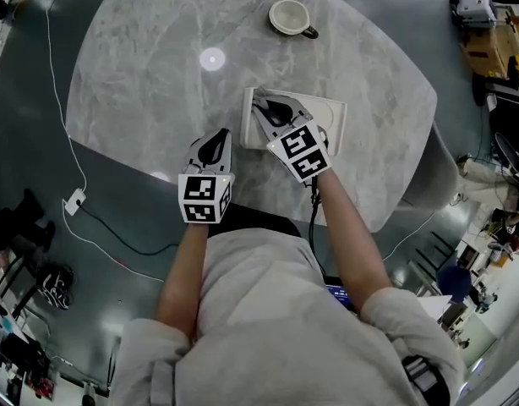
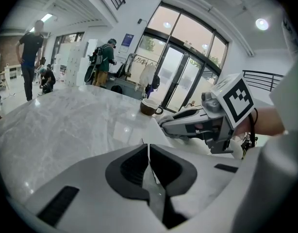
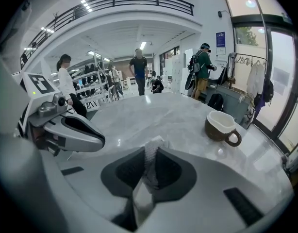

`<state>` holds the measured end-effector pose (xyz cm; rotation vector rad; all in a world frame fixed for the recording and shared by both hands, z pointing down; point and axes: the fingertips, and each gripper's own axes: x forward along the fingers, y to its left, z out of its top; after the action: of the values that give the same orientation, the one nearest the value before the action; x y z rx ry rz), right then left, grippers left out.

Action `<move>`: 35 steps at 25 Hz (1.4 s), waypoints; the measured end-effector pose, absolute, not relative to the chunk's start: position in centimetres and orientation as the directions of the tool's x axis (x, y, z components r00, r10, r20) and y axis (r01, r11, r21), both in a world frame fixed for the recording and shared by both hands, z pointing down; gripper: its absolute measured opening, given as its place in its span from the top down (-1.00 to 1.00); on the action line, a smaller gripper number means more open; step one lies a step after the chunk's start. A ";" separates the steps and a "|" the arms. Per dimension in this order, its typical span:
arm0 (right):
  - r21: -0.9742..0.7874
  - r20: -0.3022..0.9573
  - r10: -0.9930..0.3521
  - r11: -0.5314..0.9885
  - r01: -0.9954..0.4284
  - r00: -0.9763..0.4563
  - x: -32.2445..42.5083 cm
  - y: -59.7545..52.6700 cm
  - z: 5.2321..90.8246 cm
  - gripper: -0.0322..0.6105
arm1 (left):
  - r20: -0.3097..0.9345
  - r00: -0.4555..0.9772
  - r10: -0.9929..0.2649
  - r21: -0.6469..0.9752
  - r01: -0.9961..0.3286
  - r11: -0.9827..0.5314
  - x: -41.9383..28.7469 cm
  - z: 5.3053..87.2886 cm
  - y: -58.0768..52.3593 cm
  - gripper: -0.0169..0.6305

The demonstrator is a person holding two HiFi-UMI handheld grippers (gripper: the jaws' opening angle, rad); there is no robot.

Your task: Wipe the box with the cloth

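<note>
A flat white box (image 1: 331,112) lies on the round marble table (image 1: 150,74), near its front edge. My right gripper (image 1: 266,101) reaches over the box's left part and is shut on a pale knit cloth (image 3: 150,155) that sticks up between its pads. My left gripper (image 1: 221,135) hovers just left of the box, apart from it, with its jaws shut and nothing clearly held. The right gripper (image 2: 164,124) lies across the box at the right of the left gripper view. The left gripper (image 3: 93,141) shows at the left of the right gripper view.
A brown and white cup (image 1: 289,17) stands at the table's far side, beyond the box. A white cable (image 1: 65,142) and its adapter (image 1: 75,200) lie on the floor to the left. Several people (image 3: 139,64) stand far off. Cluttered desks (image 1: 488,41) line the right.
</note>
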<state>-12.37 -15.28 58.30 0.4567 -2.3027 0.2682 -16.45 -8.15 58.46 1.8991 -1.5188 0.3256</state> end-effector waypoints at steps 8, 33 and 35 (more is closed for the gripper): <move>-0.040 0.733 -0.239 0.919 -0.392 -0.637 -11.9 -13.3 58.4 0.71 | 0.584 0.280 -0.762 0.336 -0.938 -0.087 -16.0 58.5 -6.9 0.84; -0.057 0.745 -0.196 0.934 -0.354 -0.638 -10.7 -7.1 58.3 0.71 | 0.587 0.275 -0.761 0.327 -0.941 -0.087 -15.1 58.4 -5.0 0.84; -0.063 0.743 -0.196 0.932 -0.358 -0.640 -10.6 -6.7 58.3 0.71 | 0.588 0.279 -0.759 0.330 -0.940 -0.089 -14.8 58.5 -4.9 0.84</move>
<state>-10.60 -6.68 58.33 0.3901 -2.2805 0.2603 -14.81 -4.85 58.49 1.8925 -1.5263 0.3510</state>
